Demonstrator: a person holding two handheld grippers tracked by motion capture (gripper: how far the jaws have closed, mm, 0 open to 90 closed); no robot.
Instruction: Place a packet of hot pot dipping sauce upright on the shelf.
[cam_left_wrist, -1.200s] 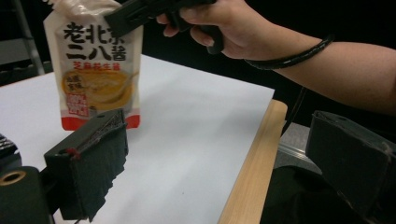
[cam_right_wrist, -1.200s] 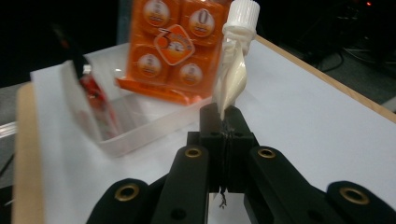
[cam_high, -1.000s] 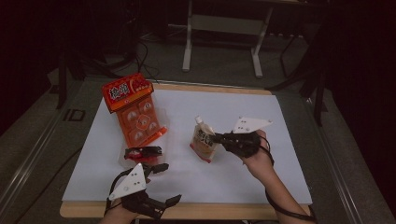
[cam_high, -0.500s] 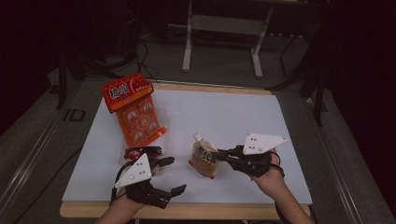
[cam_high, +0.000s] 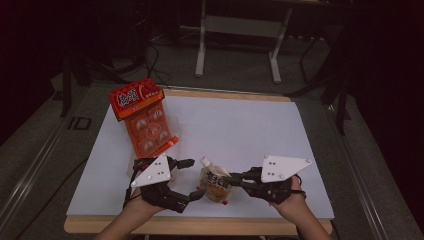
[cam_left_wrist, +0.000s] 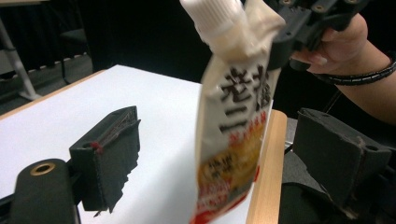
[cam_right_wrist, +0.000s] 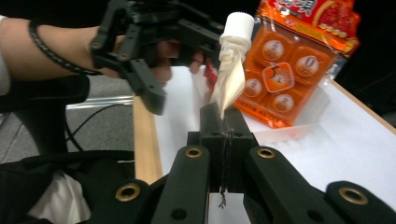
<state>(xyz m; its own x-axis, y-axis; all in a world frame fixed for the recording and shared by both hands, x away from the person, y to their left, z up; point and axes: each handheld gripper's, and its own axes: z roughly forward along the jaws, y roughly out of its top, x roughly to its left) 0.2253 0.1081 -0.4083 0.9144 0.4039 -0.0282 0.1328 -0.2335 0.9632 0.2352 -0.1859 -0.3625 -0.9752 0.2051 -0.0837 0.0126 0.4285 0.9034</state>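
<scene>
White-capped pouch (cam_high: 216, 183) upright, pinched by my right gripper (cam_high: 239, 181); left gripper (cam_high: 192, 178) (jaws wide, just narrowing) straddles it, untouching.

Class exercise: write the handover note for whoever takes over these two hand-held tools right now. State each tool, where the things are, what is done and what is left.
Right tool: shut on the edge of the spouted pouch, holding it upright just above the near edge of the table.
Left tool: open, jaws either side of the pouch, pads not touching; they have just been closing a little.
Orange snack pack: lying at the far left of the white sheet, untouched.
Done: pouch picked up and brought to the left tool.
Left: probably close the left tool on the pouch; the white cap is still on.
</scene>
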